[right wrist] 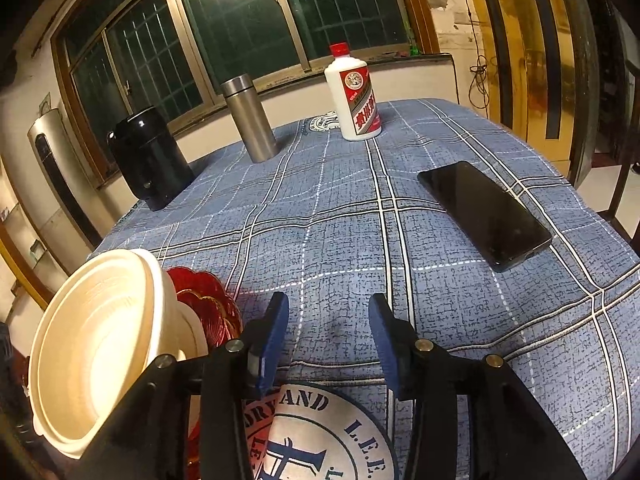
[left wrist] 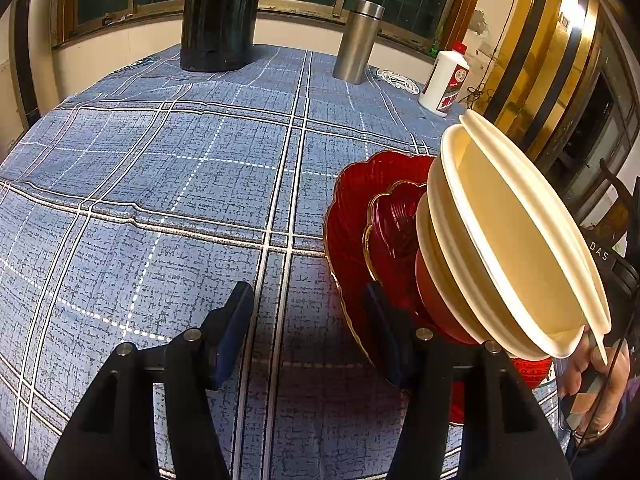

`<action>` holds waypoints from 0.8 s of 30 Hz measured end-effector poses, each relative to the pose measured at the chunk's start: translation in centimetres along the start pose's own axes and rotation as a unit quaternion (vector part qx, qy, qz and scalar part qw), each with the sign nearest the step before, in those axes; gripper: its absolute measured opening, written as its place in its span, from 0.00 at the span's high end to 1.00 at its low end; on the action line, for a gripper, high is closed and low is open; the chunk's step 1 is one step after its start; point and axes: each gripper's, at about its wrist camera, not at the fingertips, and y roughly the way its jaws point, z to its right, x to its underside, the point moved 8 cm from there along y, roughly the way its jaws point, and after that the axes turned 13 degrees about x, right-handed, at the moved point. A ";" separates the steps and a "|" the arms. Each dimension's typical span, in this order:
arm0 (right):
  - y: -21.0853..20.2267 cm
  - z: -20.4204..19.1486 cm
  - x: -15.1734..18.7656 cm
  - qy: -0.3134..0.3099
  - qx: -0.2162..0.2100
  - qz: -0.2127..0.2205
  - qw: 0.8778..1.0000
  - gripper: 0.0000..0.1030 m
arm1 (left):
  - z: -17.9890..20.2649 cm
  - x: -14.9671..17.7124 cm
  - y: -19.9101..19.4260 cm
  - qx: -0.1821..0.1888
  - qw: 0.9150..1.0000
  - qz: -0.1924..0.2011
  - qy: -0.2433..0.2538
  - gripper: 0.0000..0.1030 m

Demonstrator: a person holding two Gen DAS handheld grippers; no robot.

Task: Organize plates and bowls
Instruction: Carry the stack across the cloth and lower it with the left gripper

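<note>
Two cream bowls (left wrist: 520,248) top stacked red plates (left wrist: 348,216).

I see the stacked bowls (left wrist: 500,240) nested on the plates (left wrist: 352,216) at the table's (left wrist: 160,200) right. Behind stand canister (left wrist: 220,16), flask (left wrist: 358,40) and bottle (left wrist: 446,80).

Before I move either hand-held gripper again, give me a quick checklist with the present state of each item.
1. Left hand-held gripper empty: ok, nothing between its fingers.
2. Right hand-held gripper empty: ok, only cloth behind it.
3. Cream bowls nested: ok.
4. Stack level on the red plates: not ok, bowls appear strongly tilted.
5. What supports the bowls: cannot tell.
6. Phone away from the stack: ok.
</note>
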 end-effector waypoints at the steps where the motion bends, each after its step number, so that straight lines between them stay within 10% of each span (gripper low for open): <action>1: 0.0 0.0 0.0 0.002 -0.003 0.000 1.000 0.58 | 0.0 0.0 -0.1 0.000 1.000 0.002 0.000 0.45; 24: -8.0 -0.6 4.5 -0.007 -0.017 0.026 0.999 0.45 | 0.3 0.0 -0.7 0.013 1.000 0.014 0.000 0.45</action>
